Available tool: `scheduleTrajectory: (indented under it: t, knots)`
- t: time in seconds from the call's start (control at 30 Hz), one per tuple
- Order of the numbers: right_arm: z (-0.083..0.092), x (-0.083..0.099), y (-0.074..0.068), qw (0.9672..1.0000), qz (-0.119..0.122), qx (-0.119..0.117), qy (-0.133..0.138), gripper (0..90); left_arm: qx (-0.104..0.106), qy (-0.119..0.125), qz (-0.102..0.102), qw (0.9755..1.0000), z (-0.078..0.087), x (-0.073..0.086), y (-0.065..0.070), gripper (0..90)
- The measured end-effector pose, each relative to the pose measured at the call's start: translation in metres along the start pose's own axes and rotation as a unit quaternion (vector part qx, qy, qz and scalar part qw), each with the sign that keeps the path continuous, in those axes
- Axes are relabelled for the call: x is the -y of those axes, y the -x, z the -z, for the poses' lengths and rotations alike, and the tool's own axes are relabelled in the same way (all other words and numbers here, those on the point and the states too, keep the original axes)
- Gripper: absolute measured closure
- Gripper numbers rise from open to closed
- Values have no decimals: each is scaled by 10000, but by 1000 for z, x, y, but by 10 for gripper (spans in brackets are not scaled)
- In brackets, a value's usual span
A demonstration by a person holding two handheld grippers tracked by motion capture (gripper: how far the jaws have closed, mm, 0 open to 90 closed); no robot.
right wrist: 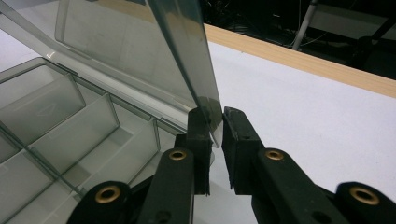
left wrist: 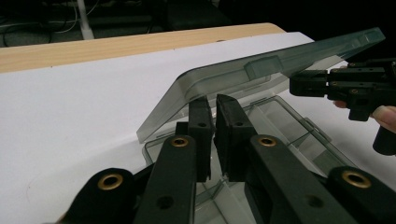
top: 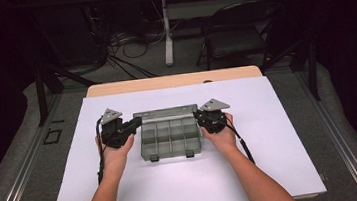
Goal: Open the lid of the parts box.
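**Two tongs lift the lid of a see-through box**

Two arms come in from the bottom of the high view. Each hand holds black tongs. Between them sits a clear plastic box (top: pixel 170 137) with little rooms inside. It rests on a white sheet (top: pixel 186 190) in the middle of the table, and the sheet has lots of bare room on every side.

The lid (top: pixel 165 114) is tipped up at the far edge of the box.

The left tongs (top: pixel 136 123) are at the left end of the lid. In the left gripper view the two jaws sit nearly together under the lid's corner (left wrist: pixel 187 100). I cannot tell if they pinch it or not.

The right tongs (top: pixel 199 115) are at the right end. In the right gripper view the thin edge of the lid (right wrist: pixel 205 100) goes down between the two jaws, and they are closed on it.

Past the sheet, a strip of the wooden table (top: pixel 174 81) shows. Farther back there is a dark chair (top: pixel 235 36) and some cables (top: pixel 130 45) on the floor. The room behind is too dark to make out.
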State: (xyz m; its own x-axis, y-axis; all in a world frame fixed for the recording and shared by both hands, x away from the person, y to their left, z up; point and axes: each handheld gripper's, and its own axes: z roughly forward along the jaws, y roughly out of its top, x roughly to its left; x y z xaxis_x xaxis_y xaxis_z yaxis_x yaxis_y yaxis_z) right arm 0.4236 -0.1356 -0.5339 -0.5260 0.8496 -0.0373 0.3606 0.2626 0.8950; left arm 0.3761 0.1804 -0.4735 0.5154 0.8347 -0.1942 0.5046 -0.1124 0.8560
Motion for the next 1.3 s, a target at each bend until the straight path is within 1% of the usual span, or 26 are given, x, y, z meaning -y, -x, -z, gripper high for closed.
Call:
scheduleTrajectory:
  t: [0.1, 0.13, 0.2, 0.3, 0.37, 0.4, 0.43, 0.47, 0.5, 0.53, 0.6, 0.63, 0.7, 0.73, 0.77, 0.8, 0.87, 0.93, 0.97, 1.0, 1.07, 1.13, 1.17, 1.23, 1.27, 1.3]
  knots:
    - [0, 0, 0, 10000, -18, 4, 10, 821, 48, -66, 9, 10000, 0, 1, 0, 793]
    - [0, 0, 0, 10000, -24, -6, 2, 822, 67, -125, -11, 9999, 0, 3, 1, 773]
    - [0, 0, 0, 10000, -26, -6, 1, 823, 66, -152, -33, 9999, 0, 4, 3, 738]
    - [0, 0, 0, 10000, -22, 6, 4, 824, 73, -209, -50, 9997, 1, 5, 3, 668]
    - [0, 0, 0, 10000, -24, 11, 3, 825, 101, -333, -84, 9994, 0, 7, 4, 615]
    - [0, 0, 0, 10000, -22, 14, 1, 825, 101, -333, -84, 9994, 0, 7, 4, 586]
    - [0, 0, 0, 10000, -22, 14, 2, 825, 96, -406, -97, 9991, -1, 8, 4, 554]
    - [0, 0, 0, 10000, -27, 15, 0, 825, 62, -578, -87, 9983, -4, 12, 3, 519]
    - [0, 0, 0, 10000, -27, 15, 0, 825, 62, -578, -87, 9983, -4, 12, 3, 498]
    - [0, 0, 0, 10000, -30, 18, 0, 826, -6, -692, -110, 9975, -6, 15, 3, 480]
    - [0, 0, 0, 10000, -27, 25, -1, 826, -78, -797, -72, 9968, -8, 19, 3, 438]
    - [1, 0, 0, 10000, -28, 26, -2, 826, -76, -846, -67, 9964, -10, 20, 2, 412]
    - [0, 0, 0, 10000, -33, 25, 13, 826, -101, -871, -31, 9961, -11, 22, 3, 384]
    - [0, 0, 0, 10000, -33, 25, 13, 826, -145, -942, -77, 9954, -12, 23, 3, 384]
    - [1, 0, 0, 10000, -21, 23, -1, 826, -170, -1043, -106, 9943, -14, 26, 3, 344]
    - [1, 0, 0, 10000, -33, 25, -4, 826, -177, -1080, -108, 9939, -15, 27, 3, 331]
    - [1, 0, 0, 10000, -33, 24, -4, 826, -171, -1122, -68, 9935, -16, 28, 3, 321]
    - [0, 0, 0, 10000, -44, 14, 9, 827, -188, -1188, -96, 9927, -19, 31, 3, 303]
    - [0, 0, 0, 10000, -49, 11, 7, 827, -205, -1273, -104, 9916, -20, 34, 3, 298]
    - [0, 0, 0, 10000, -49, 11, 7, 827, -205, -1273, -104, 9916, -20, 34, 3, 298]
    - [1, 0, 0, 10000, -51, 2, 8, 827, -236, -1372, -138, 9902, -23, 38, 2, 299]
    - [0, 0, 0, 10000, -49, 4, 13, 827, -249, -1412, -118, 9896, -24, 40, 2, 299]
    - [0, 0, 0, 10000, -64, 10, 17, 828, -280, -1497, -104, 9883, -27, 43, 0, 305]
    - [0, 0, 0, 10000, -75, 14, 12, 828, -269, -1533, -69, 9878, -28, 44, -1, 319]
    - [1, 0, 0, 10000, -76, 9, 12, 829, -285, -1586, -50, 9869, -31, 47, -3, 327]
    - [1, 0, 0, 10000, -76, 9, 12, 829, -285, -1586, -50, 9869, -31, 47, -3, 336]
